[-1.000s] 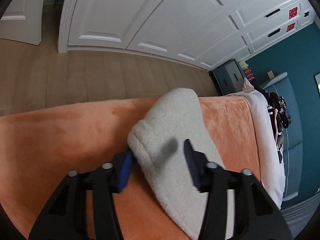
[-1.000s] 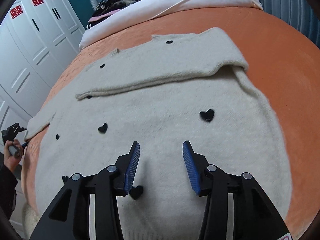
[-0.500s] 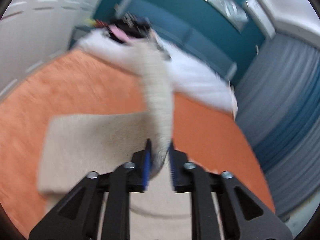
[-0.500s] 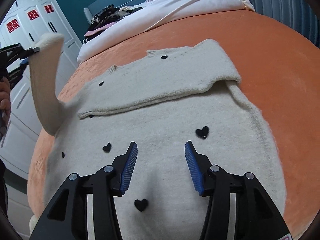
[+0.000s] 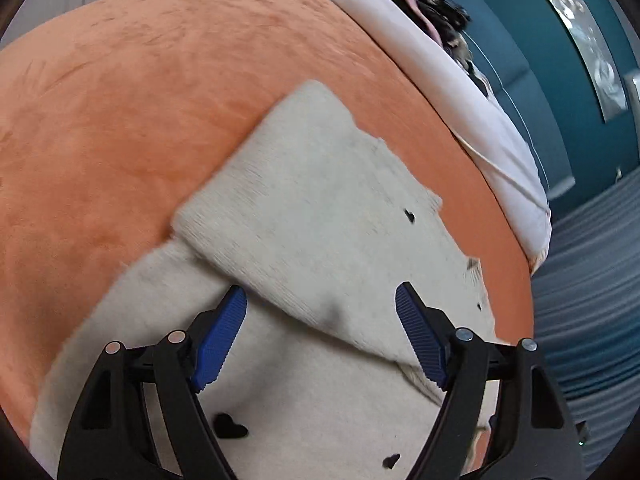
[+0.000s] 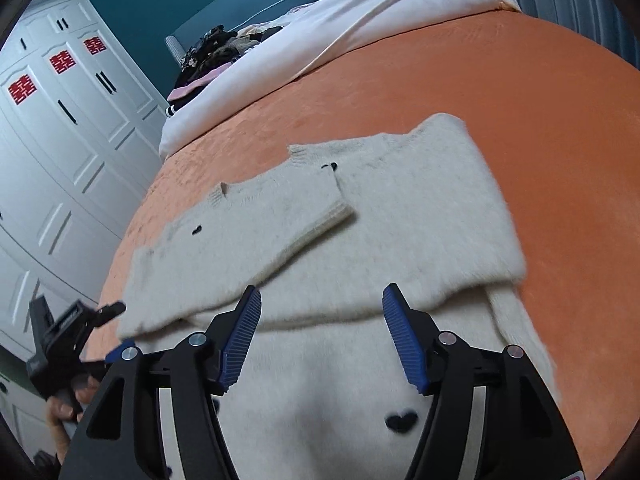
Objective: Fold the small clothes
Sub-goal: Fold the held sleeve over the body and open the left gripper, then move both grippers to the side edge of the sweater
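Cream sweater (image 6: 400,240) with black hearts — both sleeves apparently folded across

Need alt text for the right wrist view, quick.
Cream sweater with black hearts lies on an orange bedspread, both sleeves folded across its chest. The open right gripper hovers over it; the left gripper is at the left edge.

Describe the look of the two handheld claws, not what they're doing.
Both the left claw and right claw look identical: matte black angular frames with triangular cutouts and silver round rivets at the joints. Each finger ends in a blue ribbed pad. No cables show. The right wrist view catches the left unit's black handle in a bare hand.
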{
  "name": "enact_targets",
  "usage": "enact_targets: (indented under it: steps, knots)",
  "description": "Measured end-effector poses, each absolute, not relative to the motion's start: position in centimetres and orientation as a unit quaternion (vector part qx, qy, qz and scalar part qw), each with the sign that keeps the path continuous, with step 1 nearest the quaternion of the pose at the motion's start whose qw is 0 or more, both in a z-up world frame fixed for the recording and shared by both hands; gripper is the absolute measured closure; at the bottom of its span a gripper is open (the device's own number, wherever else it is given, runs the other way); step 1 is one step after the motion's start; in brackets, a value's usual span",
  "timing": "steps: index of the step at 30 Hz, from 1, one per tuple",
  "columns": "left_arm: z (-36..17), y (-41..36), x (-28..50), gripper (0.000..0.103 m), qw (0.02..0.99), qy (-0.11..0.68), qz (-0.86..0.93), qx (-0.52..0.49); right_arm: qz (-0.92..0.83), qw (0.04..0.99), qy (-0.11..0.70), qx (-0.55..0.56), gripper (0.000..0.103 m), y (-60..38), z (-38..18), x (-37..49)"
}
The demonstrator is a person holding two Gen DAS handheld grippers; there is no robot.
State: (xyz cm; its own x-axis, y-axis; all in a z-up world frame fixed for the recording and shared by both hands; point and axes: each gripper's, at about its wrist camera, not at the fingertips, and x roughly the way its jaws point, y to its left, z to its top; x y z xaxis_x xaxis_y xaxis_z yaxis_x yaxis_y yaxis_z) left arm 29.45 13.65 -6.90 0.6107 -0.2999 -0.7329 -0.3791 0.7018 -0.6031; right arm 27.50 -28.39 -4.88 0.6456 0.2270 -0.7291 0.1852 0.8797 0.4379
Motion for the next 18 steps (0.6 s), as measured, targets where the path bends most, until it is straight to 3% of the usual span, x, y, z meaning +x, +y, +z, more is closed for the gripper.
enact_targets:
  steps: [2, 4, 5, 6, 7, 8, 13, 15, 18]
  knots:
    - [-7.3, 15.6, 29.3, 0.029, 0.799, 0.437, 0.037, -0.412, -0.001, 0.864, 0.439, 0.248, 0.041, -27.9, -6.3, 31.0]
    - [-7.8, 16.8, 29.5, 0.036, 0.79, 0.434, 0.045, -0.431, -0.009, 0.859, 0.451, 0.243, 0.041, -27.1, -7.5, 33.4]
    - [-8.0, 16.7, 29.6, 0.049, 0.789, 0.436, 0.047, -0.43, -0.004, 0.855, 0.457, 0.243, 0.047, -26.4, -8.1, 34.6]
    - [-8.1, 16.4, 30.1, 0.067, 0.79, 0.439, 0.051, -0.425, 0.004, 0.855, 0.459, 0.241, 0.061, -25.8, -8.1, 35.4]
    - [-7.8, 16.4, 30.2, 0.076, 0.795, 0.432, 0.048, -0.423, 0.011, 0.858, 0.457, 0.237, 0.097, -25.5, -7.5, 35.8]
    - [-7.2, 16.3, 30.2, 0.087, 0.803, 0.421, 0.043, -0.42, 0.024, 0.872, 0.425, 0.244, 0.095, -25.2, -5.7, 35.5]
    - [-4.6, 16.4, 30.3, 0.091, 0.846, 0.375, 0.041, -0.376, 0.061, 0.929, 0.272, 0.242, 0.096, -26.1, 2.6, 30.5]
    - [-6.0, 15.6, 30.9, 0.09, 0.844, 0.402, 0.043, -0.354, 0.026, 0.925, 0.306, 0.226, 0.096, -27.3, -0.1, 30.2]
    - [-9.0, 14.2, 31.3, 0.093, 0.835, 0.44, 0.06, -0.326, -0.029, 0.869, 0.448, 0.21, 0.097, -28.6, -9.1, 32.2]
